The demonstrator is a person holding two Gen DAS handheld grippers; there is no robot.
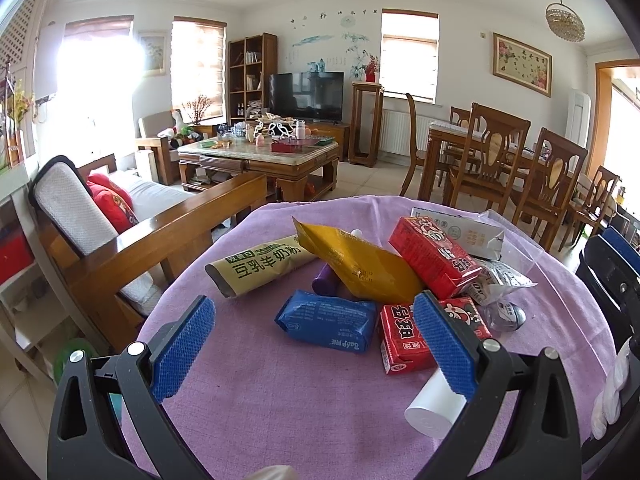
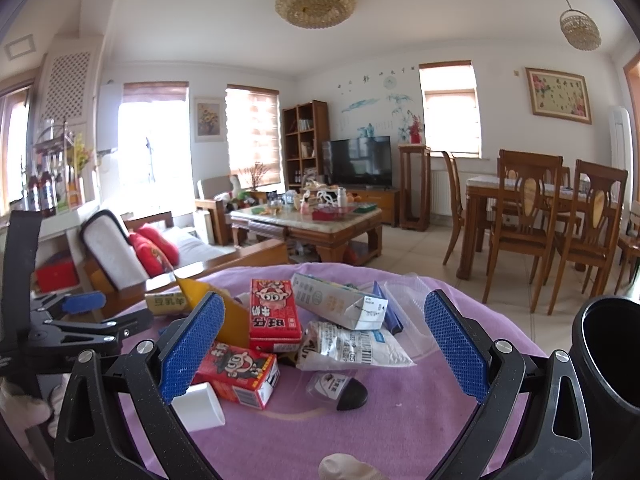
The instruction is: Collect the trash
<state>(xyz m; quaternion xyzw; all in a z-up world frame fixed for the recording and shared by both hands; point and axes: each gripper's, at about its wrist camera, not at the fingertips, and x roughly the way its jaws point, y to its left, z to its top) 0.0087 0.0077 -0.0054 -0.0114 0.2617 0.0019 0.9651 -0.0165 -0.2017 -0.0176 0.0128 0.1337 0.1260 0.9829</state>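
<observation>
Two grippers, left gripper (image 1: 316,350) and right gripper (image 2: 324,350), hover level above littered purple cloth (image 1: 300,400); both jaws spread apart, holding nothing.

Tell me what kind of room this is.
Most likely a home's living and dining room: a sofa and coffee table face a television, and a dining table with wooden chairs stands to the right.

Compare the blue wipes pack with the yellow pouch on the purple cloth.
The blue wipes pack is short, blocky and lies flat on the purple cloth; the yellow pouch is longer, flatter and tilted, propped over a purple tube. The pack has white print; the pouch's is faint. Both are soft packaging, ungripped.
</observation>
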